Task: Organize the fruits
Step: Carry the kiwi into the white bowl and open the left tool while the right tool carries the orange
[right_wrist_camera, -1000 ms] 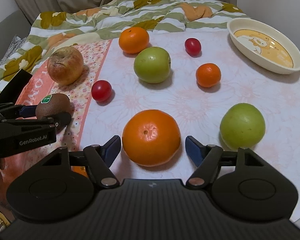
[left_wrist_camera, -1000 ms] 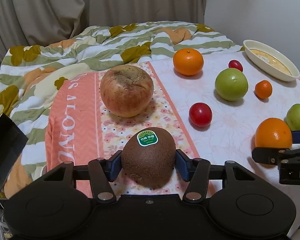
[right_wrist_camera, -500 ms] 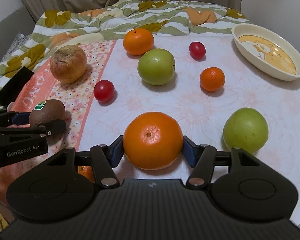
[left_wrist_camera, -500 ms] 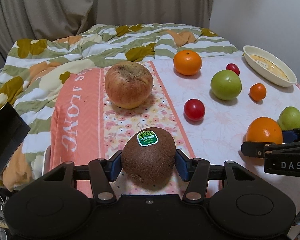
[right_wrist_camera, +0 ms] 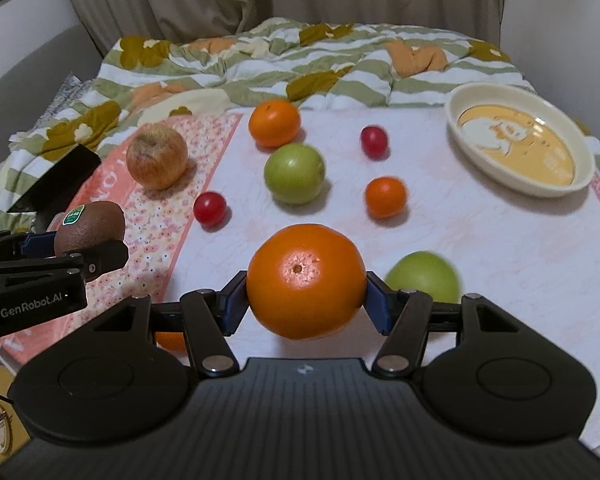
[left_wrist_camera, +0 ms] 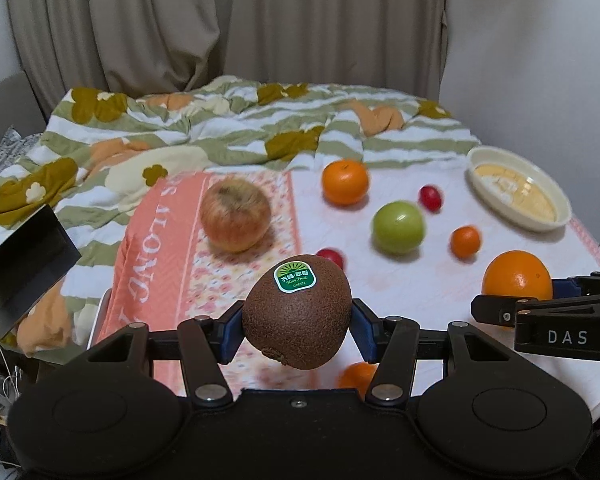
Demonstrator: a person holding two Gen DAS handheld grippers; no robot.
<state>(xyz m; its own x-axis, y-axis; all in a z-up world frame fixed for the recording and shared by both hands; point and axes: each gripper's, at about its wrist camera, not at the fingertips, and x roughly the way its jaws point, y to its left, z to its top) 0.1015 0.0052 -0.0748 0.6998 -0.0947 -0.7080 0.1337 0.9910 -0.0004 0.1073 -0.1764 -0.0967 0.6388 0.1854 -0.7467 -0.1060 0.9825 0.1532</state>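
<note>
Nearest, the left gripper (left_wrist_camera: 296, 330) is clenched on a stickered kiwi (left_wrist_camera: 297, 316), and the right gripper (right_wrist_camera: 306, 298) clamps a large orange (right_wrist_camera: 306, 280); both fruits are lifted above the cloth. Just behind the orange sits a green apple (right_wrist_camera: 424, 276). Farther on lie two cherry tomatoes (right_wrist_camera: 209, 208), a small tangerine (right_wrist_camera: 385, 197), a second green apple (right_wrist_camera: 295, 173), one reddish apple (right_wrist_camera: 157, 162) and another orange (right_wrist_camera: 274, 122). A cream dish (right_wrist_camera: 520, 182) stands far right, before the rumpled quilt (right_wrist_camera: 260, 64).

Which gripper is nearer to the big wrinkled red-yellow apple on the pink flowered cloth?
Left. The left gripper, holding the brown kiwi, sits just in front of the apple. The right gripper, holding the large orange, is farther away, across the table's middle.
</note>
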